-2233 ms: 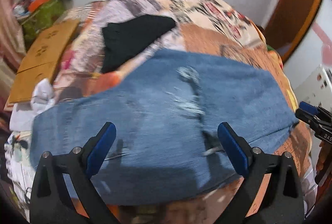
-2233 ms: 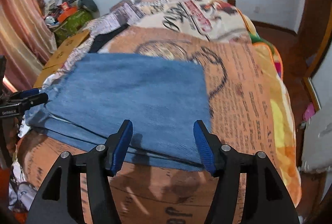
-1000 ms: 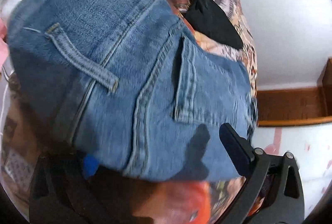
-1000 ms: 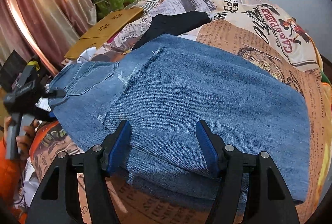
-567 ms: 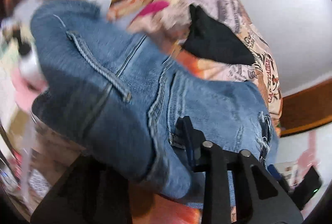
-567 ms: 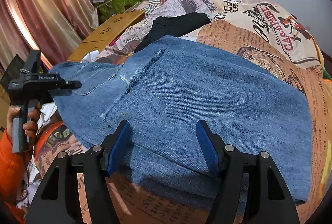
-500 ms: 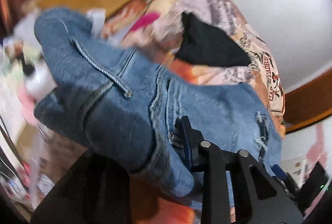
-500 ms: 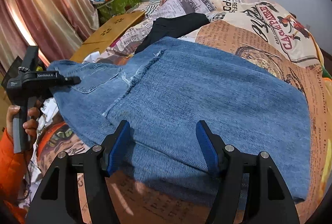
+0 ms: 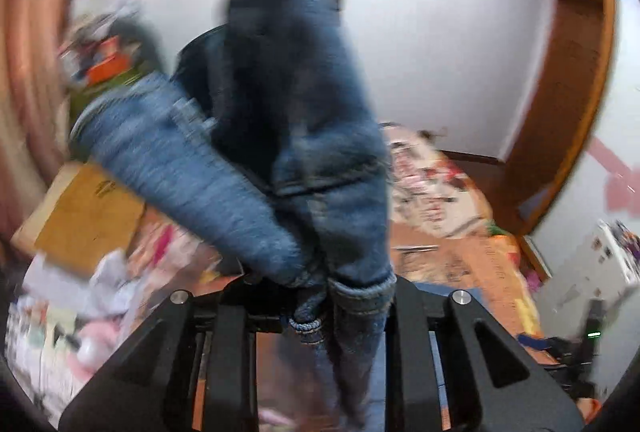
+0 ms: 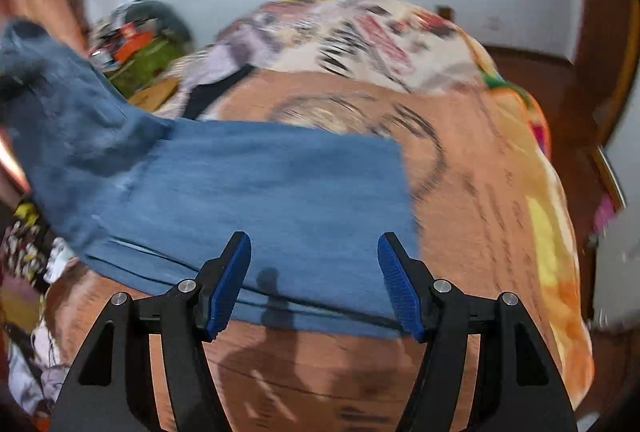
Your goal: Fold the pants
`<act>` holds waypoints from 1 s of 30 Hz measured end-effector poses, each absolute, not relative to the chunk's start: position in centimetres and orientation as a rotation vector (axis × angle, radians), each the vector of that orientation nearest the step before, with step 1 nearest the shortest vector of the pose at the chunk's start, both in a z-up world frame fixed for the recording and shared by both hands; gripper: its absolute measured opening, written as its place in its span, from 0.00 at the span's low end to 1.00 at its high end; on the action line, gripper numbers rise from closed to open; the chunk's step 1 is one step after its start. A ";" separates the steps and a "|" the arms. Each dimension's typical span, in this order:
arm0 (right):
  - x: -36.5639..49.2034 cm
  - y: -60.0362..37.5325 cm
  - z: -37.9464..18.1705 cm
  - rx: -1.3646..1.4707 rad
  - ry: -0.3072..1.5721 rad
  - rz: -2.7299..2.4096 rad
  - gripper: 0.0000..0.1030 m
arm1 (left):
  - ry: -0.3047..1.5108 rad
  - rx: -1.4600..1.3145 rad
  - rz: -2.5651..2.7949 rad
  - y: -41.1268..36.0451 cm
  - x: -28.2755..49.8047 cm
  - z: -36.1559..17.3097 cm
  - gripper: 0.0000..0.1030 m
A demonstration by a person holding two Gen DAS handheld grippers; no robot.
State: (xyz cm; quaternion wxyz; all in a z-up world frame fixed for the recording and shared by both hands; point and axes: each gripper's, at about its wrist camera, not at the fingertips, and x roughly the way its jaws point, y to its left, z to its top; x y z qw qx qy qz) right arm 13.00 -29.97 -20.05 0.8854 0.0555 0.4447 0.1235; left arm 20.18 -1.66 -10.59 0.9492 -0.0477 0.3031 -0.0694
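The blue jeans (image 10: 260,183) lie folded on the patterned bedspread (image 10: 480,159), leg ends toward the right. Their waist end (image 10: 48,91) is lifted high at the left. In the left wrist view my left gripper (image 9: 320,296) is shut on the bunched waist of the jeans (image 9: 288,135), which rises in front of the camera, blurred. My right gripper (image 10: 314,276) is open and empty, hovering just above the near edge of the jeans' leg part.
A black garment (image 10: 216,91) lies on the bed behind the jeans. Cardboard (image 9: 84,216) and clutter (image 10: 136,35) sit at the left of the bed. A wooden door frame (image 9: 576,79) and white wall stand at the right.
My left gripper has closed on the jeans' waist and lifted it up high. My right gripper has shifted toward the leg ends and stayed open.
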 end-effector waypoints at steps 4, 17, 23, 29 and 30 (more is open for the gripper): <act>12.9 -31.6 -23.2 0.165 0.987 0.219 0.64 | 0.619 -0.042 -0.275 -8.1 21.3 -10.3 0.18; 11.2 -33.1 -23.4 0.237 0.982 0.267 0.65 | 1.028 0.207 -0.556 -21.9 22.3 -25.3 0.19; 10.2 -33.1 -23.9 0.251 1.007 0.270 0.65 | 1.033 0.325 -0.551 -23.1 20.4 -25.9 0.31; 9.8 -32.9 -23.6 0.259 1.012 0.259 0.65 | 1.047 0.369 -0.564 -23.8 19.4 -26.4 0.50; 9.8 -32.8 -23.5 0.255 1.013 0.258 0.65 | 1.039 0.375 -0.572 -23.7 18.9 -26.2 0.55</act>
